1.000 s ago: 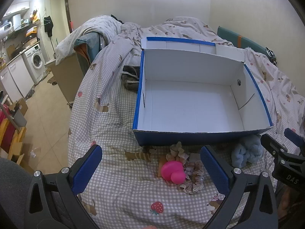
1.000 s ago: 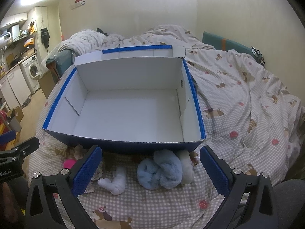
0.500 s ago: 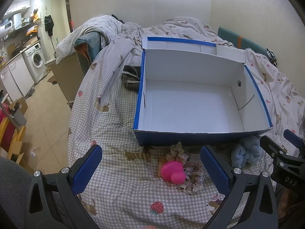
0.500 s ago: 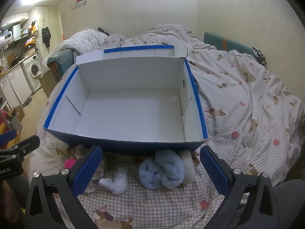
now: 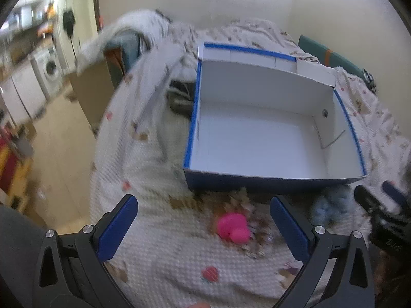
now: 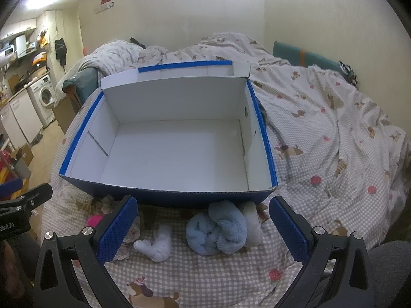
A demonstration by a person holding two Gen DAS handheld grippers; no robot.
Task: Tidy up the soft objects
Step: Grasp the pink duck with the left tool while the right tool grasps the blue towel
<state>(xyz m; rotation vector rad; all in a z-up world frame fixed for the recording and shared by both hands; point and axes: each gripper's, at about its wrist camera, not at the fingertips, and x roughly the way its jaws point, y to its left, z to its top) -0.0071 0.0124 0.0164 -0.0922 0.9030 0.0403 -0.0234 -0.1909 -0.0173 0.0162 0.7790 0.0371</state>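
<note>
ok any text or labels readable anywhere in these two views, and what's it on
"bot.AI": white letters on the left gripper's black body, cut off by the right wrist view's edge, so more letters may come before it.
White marking on the right gripper's body in the left wrist view: too blurred to read.
Blue box: no print visible.

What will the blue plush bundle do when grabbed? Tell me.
The blue plush bundle looks fluffy and folded, so it will probably squash and droop. Likely light for its bulk. It lies slumped on the checked bedspread, so rolling seems unlikely.
</note>
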